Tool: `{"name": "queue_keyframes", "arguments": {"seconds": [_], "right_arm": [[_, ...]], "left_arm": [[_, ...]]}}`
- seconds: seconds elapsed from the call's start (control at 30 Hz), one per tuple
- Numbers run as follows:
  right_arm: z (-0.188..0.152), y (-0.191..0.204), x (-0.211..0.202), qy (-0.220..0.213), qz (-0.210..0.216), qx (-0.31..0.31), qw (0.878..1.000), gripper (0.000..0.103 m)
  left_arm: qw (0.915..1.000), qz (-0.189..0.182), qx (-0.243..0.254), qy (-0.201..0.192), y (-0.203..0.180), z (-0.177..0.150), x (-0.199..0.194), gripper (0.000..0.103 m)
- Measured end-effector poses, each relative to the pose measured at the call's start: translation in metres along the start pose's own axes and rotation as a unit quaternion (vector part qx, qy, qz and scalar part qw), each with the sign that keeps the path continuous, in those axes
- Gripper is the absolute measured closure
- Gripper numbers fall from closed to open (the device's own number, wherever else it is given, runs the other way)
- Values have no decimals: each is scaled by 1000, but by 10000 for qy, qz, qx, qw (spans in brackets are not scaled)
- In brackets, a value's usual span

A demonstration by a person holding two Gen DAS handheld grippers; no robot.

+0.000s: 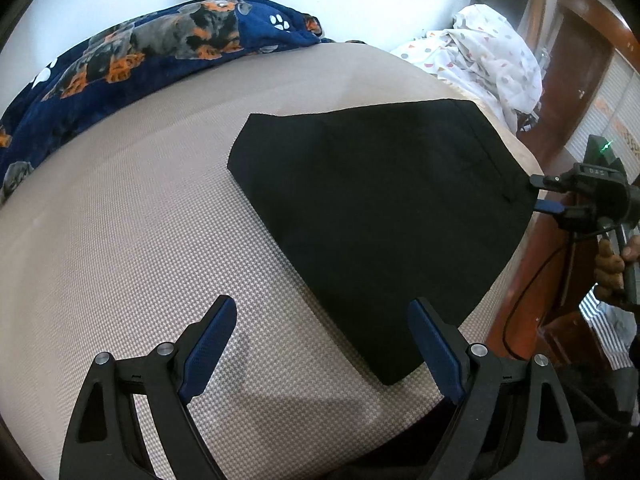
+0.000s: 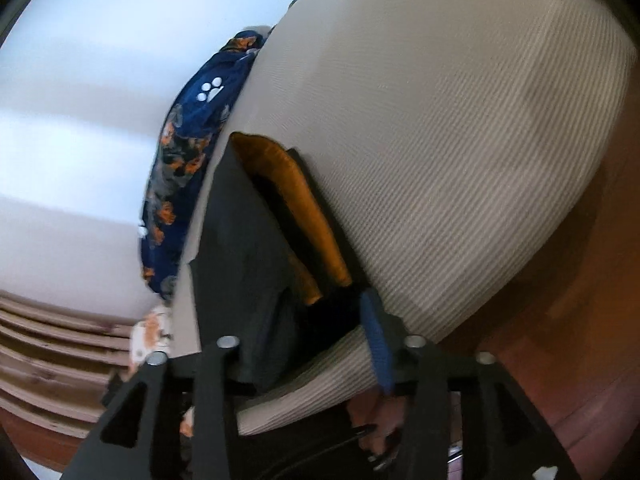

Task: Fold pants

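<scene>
Oddly, the right wrist view is blurred, and the right gripper's (image 2: 320, 340) left finger is hidden behind the black pants (image 1: 380, 216), so only its blue right pad (image 2: 376, 340) shows. Its jaws stand partly spread with the waist edge between them; whether the pads press the cloth cannot be told. In the left wrist view that gripper (image 1: 538, 196) sits at the right of the frame, tips at the pants' edge, and small pale letters on its body are too blurred to read. A hand (image 1: 610, 264) below it is cut off by the frame.

The pants lie folded flat on the beige mattress (image 1: 160, 220), centre right of the frame. An orange lining (image 2: 296, 208) shows inside the waist. The left gripper (image 1: 320, 344) hangs spread wide at the bottom, pinching nothing. A dog-print blanket (image 1: 120, 60) lies upper left, a spotted sheet (image 1: 488, 52) upper right.
</scene>
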State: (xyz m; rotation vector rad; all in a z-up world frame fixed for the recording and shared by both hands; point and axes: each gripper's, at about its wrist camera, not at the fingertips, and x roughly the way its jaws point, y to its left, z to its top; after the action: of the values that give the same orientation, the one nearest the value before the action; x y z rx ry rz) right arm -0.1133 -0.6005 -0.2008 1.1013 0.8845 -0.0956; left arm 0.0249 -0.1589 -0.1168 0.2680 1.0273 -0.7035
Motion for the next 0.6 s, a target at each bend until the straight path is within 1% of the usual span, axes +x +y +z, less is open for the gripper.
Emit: {"name": "queue_keyframes", "arguments": {"seconds": [0.1,0.23,0.33,0.4,0.53,0.6], "right_arm": [[5,-5,2,-40,67,28,10000,61],[10,-3,11,57,157,-75,9998,61],[11,1,14,108,17,-268,9996,67],[11,3,14,144,5,-366,9992,71],[14,11,18,290,-177,-660,9972,72],[18,13,20,359,-188,-693,9968,70]], "left_arm": [[10000,10,-49,-3,3,0,0,16],[9999,71,-99,9,6,0,1,16],[9999,125,-71,-25,4,-1,0,16],[9998,174,-36,-42,3,0,1,16],[9996,257,64,-41,1,1,3,16],[9995,281,98,-53,0,2,3,16]]}}
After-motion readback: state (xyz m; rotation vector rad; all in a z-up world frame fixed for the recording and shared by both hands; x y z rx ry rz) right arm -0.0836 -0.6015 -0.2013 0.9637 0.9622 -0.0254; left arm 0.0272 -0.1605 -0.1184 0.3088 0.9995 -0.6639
